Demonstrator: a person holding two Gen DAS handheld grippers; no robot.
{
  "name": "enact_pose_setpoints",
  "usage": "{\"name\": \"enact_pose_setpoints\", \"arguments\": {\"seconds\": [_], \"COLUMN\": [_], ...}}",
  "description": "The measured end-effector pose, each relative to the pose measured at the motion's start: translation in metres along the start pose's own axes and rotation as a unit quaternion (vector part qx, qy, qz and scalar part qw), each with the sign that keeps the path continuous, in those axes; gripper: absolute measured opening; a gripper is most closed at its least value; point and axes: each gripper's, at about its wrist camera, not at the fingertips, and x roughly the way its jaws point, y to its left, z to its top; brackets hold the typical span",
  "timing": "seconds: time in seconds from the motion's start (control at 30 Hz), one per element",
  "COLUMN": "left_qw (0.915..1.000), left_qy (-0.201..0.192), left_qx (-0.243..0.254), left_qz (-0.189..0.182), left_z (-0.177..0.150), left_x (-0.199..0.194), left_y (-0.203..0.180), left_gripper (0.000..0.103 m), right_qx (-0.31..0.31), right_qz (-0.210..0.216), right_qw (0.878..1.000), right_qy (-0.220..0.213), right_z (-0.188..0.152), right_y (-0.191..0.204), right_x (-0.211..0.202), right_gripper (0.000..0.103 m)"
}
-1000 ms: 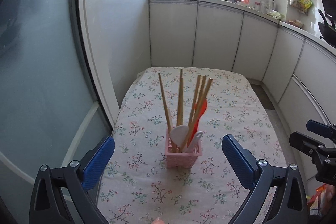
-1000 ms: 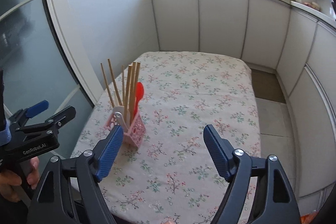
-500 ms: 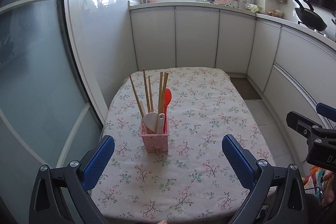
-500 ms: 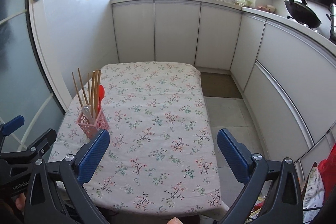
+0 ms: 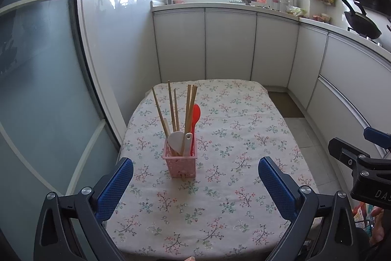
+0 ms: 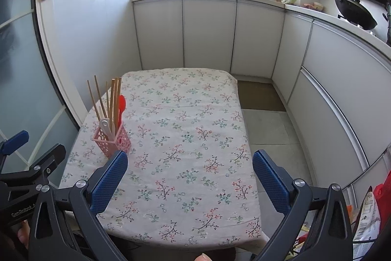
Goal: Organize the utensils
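Note:
A pink perforated holder (image 5: 180,162) stands upright on the flowered tablecloth (image 5: 232,138), toward its left side. In it stand several wooden chopsticks (image 5: 173,109), a red spoon (image 5: 195,114) and white spoons (image 5: 178,141). The holder also shows in the right wrist view (image 6: 112,138). My left gripper (image 5: 195,190) is open and empty, near the table's front edge, short of the holder. My right gripper (image 6: 190,180) is open and empty over the table's front, to the right of the holder.
White cabinets (image 6: 210,31) run behind and right of the table, with a sink and a wok (image 6: 354,11) on the counter. A glass door (image 5: 44,89) stands at the left. Bags (image 6: 369,212) lie at the lower right.
Both grippers have drawn back from the holder, so more of the table shows. The holder and its utensils have not moved.

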Motion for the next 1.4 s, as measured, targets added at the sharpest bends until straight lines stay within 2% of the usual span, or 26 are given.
{"name": "enact_pose_setpoints", "arguments": {"seconds": [1.4], "left_qw": [1.0], "left_qy": [-0.006], "left_qx": [0.003], "left_qz": [0.005], "left_z": [0.0022], "left_x": [-0.001], "left_y": [0.0031], "left_gripper": [0.103], "right_qx": [0.009], "right_qz": [0.011], "right_qw": [1.0], "right_qy": [-0.006], "right_z": [0.0016], "right_y": [-0.0007], "right_x": [-0.0055], "right_gripper": [0.103]}}
